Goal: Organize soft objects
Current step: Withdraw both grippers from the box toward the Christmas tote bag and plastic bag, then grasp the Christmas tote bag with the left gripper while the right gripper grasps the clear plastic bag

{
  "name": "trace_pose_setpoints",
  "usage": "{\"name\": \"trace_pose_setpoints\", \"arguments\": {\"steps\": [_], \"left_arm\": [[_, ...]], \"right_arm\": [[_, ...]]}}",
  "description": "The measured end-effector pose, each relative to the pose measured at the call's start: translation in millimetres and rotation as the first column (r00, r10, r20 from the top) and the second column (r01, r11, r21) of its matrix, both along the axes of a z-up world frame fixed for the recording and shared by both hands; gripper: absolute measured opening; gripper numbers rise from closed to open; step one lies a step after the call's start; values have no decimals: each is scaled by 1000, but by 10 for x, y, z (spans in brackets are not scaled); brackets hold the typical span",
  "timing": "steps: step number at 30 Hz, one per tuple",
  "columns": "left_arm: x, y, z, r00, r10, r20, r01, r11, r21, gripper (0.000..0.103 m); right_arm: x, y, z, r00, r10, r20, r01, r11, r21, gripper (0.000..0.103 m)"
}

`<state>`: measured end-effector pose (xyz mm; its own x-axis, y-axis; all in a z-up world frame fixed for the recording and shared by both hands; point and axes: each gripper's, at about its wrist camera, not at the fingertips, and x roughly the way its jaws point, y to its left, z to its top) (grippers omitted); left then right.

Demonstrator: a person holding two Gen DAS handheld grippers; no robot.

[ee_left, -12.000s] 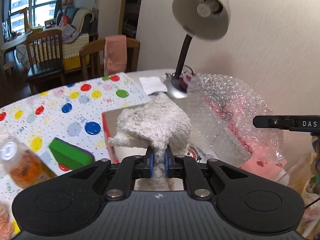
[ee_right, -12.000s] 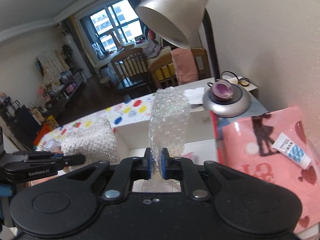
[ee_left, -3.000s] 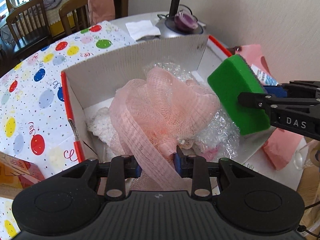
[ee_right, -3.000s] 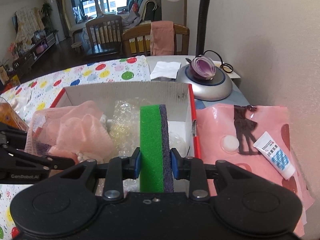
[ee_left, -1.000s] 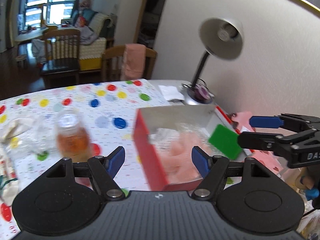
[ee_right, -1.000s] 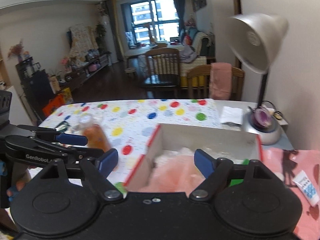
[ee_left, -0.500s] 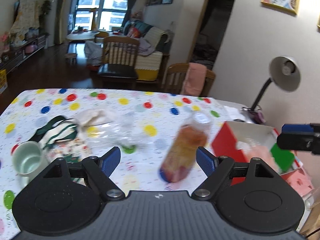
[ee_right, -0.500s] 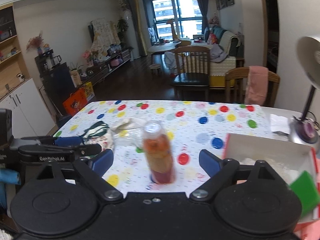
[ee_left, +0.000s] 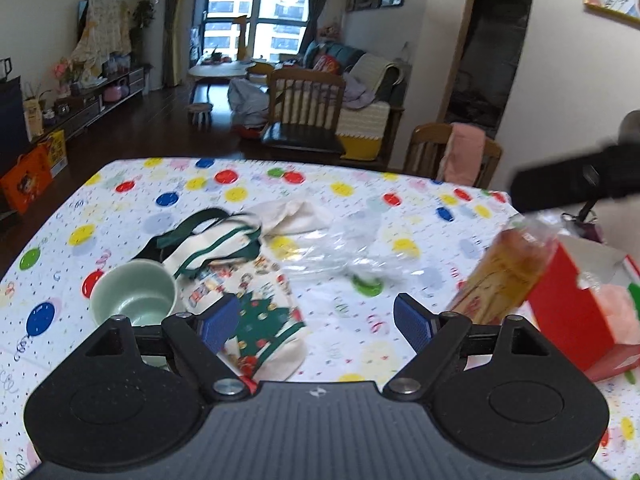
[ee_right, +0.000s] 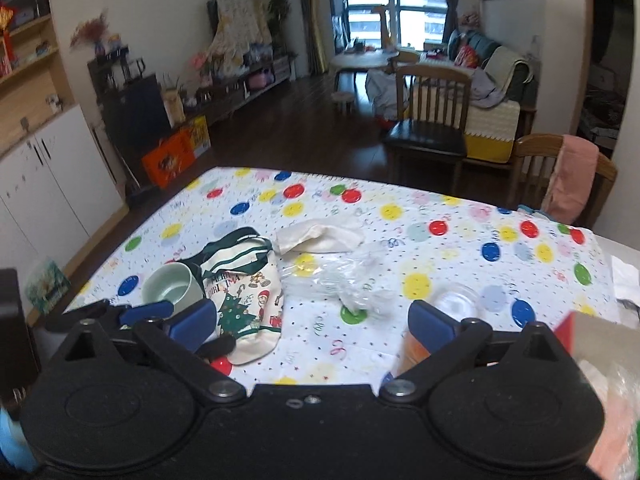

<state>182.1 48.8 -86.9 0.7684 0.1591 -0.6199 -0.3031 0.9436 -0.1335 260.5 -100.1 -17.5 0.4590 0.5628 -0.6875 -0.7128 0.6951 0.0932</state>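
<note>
Both wrist views high above tablecloth (ee_left: 120,208), facing window; sharing Christmas bag (ee_left: 256,300) (ee_right: 240,300) ahead of fingers.

From my left wrist view, the red cardboard box (ee_left: 568,312) runs off the right edge, so I see only a corner of the pale pink mesh (ee_left: 618,304) and a sliver of green (ee_left: 634,292) inside it, and the orange-filled clear bottle (ee_left: 506,268) beside it is smeared by motion blur. The black bar of the right gripper (ee_left: 576,184) crossing the upper right is blurred too, and I cannot read its fingers there. In my right wrist view the bottle's body is hidden behind the right blue finger pad (ee_right: 430,326), and the crumpled clear plastic bag (ee_right: 344,280) is too hazy to make out.
</note>
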Motion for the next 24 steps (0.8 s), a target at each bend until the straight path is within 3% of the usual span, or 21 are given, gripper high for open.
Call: {"name": "trace_pose_setpoints", "arguments": {"steps": [11, 17, 24], "left_arm": [[263, 178, -538, 984, 126, -125, -125, 992, 15, 84], [422, 253, -728, 962, 190, -198, -201, 979, -39, 84], [600, 421, -868, 926, 272, -262, -314, 940, -133, 84]], "right_arm": [[471, 818, -549, 998, 3, -58, -14, 984, -177, 102], [776, 1054, -918, 995, -40, -96, 13, 964, -266, 101], [1073, 1281, -1330, 993, -52, -104, 10, 929, -371, 99]]}}
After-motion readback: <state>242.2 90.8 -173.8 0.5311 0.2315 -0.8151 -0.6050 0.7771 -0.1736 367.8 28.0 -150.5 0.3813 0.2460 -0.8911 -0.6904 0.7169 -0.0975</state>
